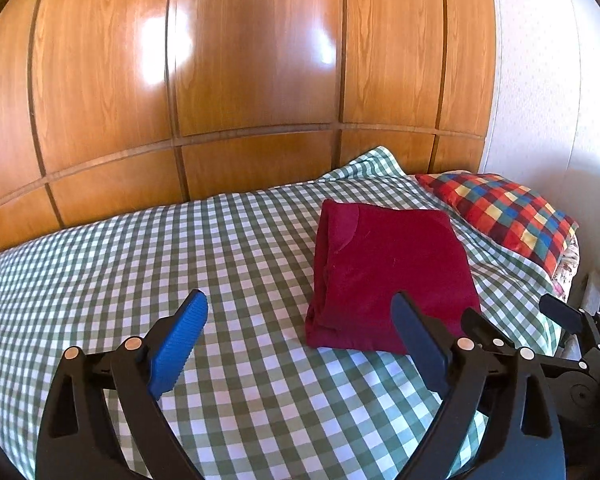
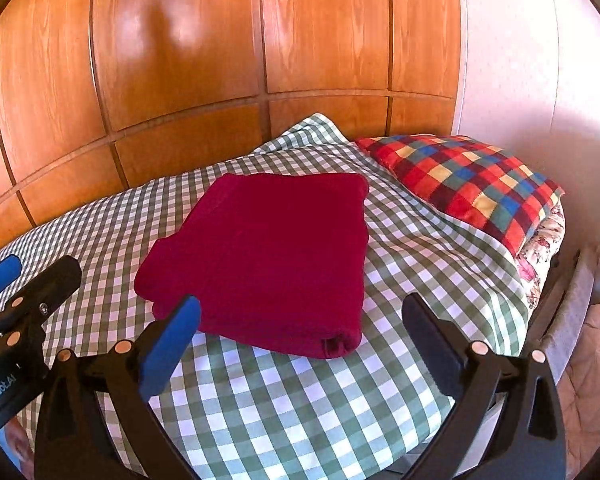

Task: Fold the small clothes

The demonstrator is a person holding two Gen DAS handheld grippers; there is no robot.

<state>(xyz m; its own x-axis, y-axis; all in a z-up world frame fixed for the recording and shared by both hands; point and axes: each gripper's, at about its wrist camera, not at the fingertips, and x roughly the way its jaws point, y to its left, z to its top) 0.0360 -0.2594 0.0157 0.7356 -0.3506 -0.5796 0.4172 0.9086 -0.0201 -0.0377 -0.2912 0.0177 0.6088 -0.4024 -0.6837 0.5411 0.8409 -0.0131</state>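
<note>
Although the left gripper [image 1: 300, 322] points down at the bed [image 1: 100, 264], the folded red garment [image 1: 388, 276] in the left wrist view lies ahead and to the right of the line between its jaws. The jaws stand wide apart and hold nothing; only checked cloth is between them, and the right-hand finger overlaps the garment's near corner in the picture (whether it touches, I cannot tell). The long side of the garment runs away from the camera.

In the right wrist view the red garment [image 2: 260, 256] lies straight ahead of the right gripper [image 2: 302, 314], just beyond the fingertips, between them and the patchwork pillow [image 2: 468, 184]. These jaws are also fully spread and empty. I judge the right hand is better placed for the next move.
</note>
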